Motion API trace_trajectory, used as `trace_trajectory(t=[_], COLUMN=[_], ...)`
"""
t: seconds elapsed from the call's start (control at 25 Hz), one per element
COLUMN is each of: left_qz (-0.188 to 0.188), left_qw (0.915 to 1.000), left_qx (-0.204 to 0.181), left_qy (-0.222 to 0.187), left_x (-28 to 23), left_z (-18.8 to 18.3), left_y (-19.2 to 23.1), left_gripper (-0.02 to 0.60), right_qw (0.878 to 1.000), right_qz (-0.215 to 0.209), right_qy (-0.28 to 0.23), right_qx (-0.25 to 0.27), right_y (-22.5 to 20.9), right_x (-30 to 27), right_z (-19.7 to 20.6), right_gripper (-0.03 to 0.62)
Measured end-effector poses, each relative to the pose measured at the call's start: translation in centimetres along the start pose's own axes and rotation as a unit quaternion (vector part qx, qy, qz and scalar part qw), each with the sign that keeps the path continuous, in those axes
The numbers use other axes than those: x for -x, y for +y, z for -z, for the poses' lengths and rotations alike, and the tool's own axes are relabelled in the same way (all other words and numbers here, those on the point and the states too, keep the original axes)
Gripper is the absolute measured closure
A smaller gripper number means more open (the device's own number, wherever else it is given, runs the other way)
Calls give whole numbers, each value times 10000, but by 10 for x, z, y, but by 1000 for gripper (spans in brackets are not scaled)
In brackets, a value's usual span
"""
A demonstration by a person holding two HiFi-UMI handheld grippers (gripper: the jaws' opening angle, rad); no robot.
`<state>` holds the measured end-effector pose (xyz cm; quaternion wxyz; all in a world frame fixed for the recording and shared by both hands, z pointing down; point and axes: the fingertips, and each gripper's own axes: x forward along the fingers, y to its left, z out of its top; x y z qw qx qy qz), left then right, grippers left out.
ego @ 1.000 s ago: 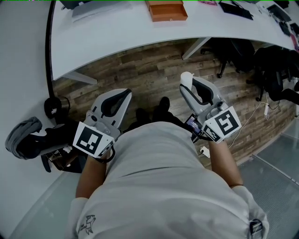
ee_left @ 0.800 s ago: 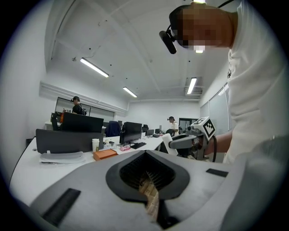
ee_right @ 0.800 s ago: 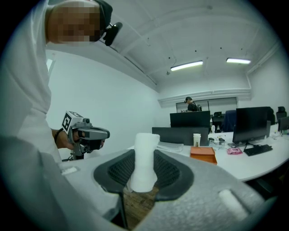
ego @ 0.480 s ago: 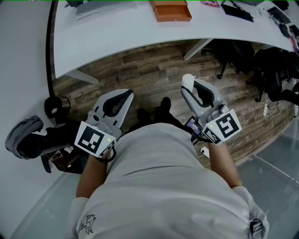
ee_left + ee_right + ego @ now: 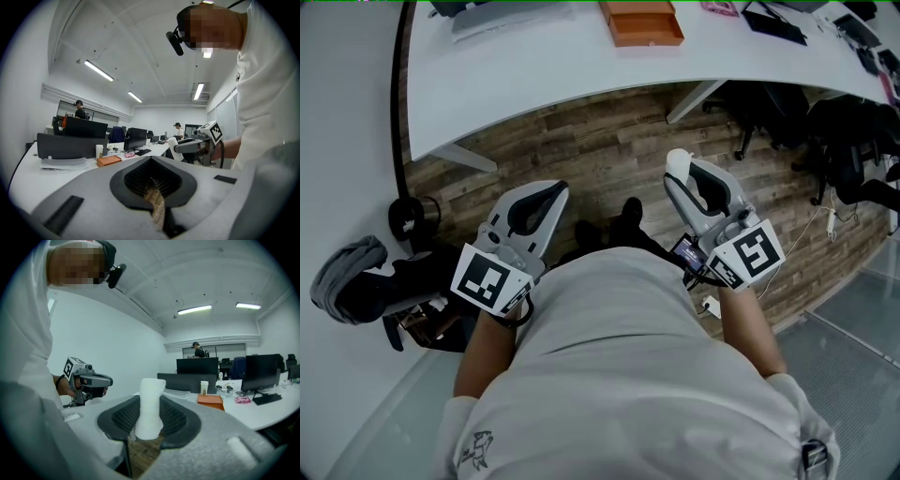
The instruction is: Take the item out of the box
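Note:
My right gripper (image 5: 678, 176) is shut on a white, roll-shaped item (image 5: 676, 161), which stands upright between its jaws in the right gripper view (image 5: 149, 408). My left gripper (image 5: 555, 191) is shut with nothing in it; its jaws meet at the tip (image 5: 151, 159). I hold both in front of the person's body, above the wooden floor and short of the white table (image 5: 562, 66). An open orange box (image 5: 642, 21) rests on that table at its far side, well away from both grippers. From the left gripper view the right gripper (image 5: 180, 147) shows with the white item.
Monitors (image 5: 84, 127) and a white cup (image 5: 99, 150) are on the table, with a keyboard (image 5: 267, 399) and a pink thing (image 5: 242, 399). A grey bag (image 5: 347, 277) lies at the left on the floor; black chairs (image 5: 848, 141) are at the right. Other people are far back.
Hardly anything differs: the view has drifted slightly and both grippers stay in front of the body, the right one still holding the white item.

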<state>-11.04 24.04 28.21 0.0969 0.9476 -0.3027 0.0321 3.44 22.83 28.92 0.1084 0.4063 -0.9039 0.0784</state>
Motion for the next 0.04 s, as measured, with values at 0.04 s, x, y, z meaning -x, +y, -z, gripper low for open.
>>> trace_trajectory(t=[0.04], left_qz=[8], left_qw=[10000], left_qx=[2], left_qy=[-3], left_x=[0], left_z=[0], left_y=[0], left_gripper=[584], right_qw=[10000], right_qz=[7], right_qy=[5], right_qx=[1], right_y=[0], right_x=[0], right_z=[0], right_gripper=[464])
